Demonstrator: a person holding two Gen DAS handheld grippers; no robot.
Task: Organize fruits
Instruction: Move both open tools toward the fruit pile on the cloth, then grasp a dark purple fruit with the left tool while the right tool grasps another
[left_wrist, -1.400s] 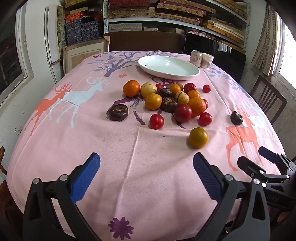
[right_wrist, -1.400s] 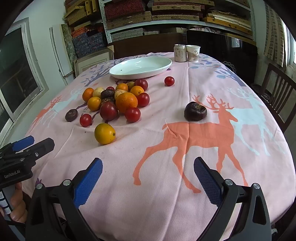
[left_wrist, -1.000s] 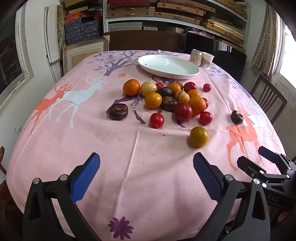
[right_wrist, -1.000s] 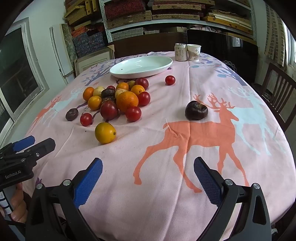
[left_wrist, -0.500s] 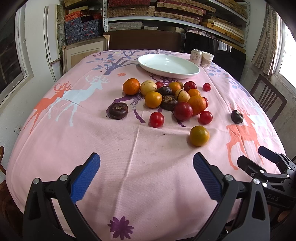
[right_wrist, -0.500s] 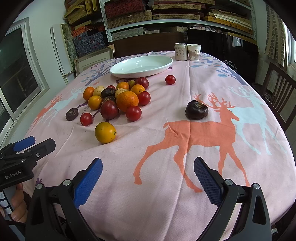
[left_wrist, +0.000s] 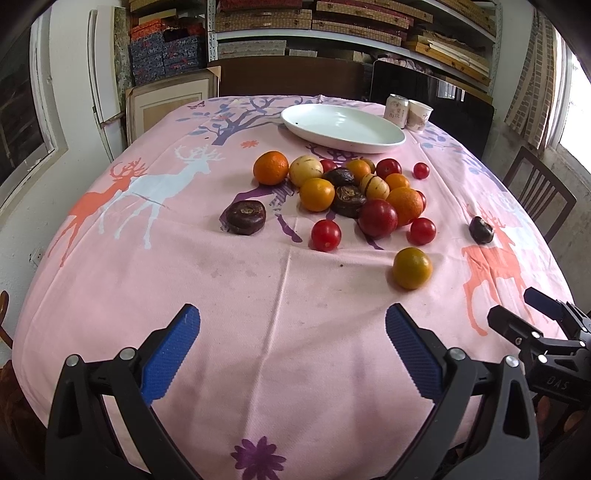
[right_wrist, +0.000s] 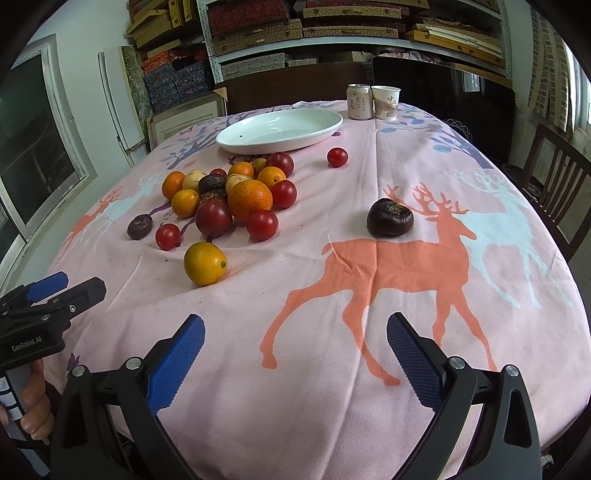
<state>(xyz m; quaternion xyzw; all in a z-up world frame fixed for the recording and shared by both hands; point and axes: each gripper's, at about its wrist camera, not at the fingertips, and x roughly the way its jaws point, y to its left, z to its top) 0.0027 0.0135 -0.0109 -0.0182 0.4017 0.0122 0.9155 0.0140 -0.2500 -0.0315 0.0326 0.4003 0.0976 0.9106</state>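
Left gripper (left_wrist: 291, 345): spread wide, empty, low over the table (left_wrist: 258, 295).
Right gripper (right_wrist: 295, 350): likewise gaping, empty.
Fruits (left_wrist: 354, 195): heaped ahead; plate (left_wrist: 343, 127) beyond.
Advice: take the nearest orange (left_wrist: 412, 267) first, squeezing gently.

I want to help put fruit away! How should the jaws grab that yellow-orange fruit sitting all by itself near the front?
Probably grip the yellow-orange fruit across its round middle, one jaw on each side. It sits apart from the pile, so its sides are free. The open right gripper could come straight in from the near edge of the table, slightly from above, since round fruit may roll if nudged low.
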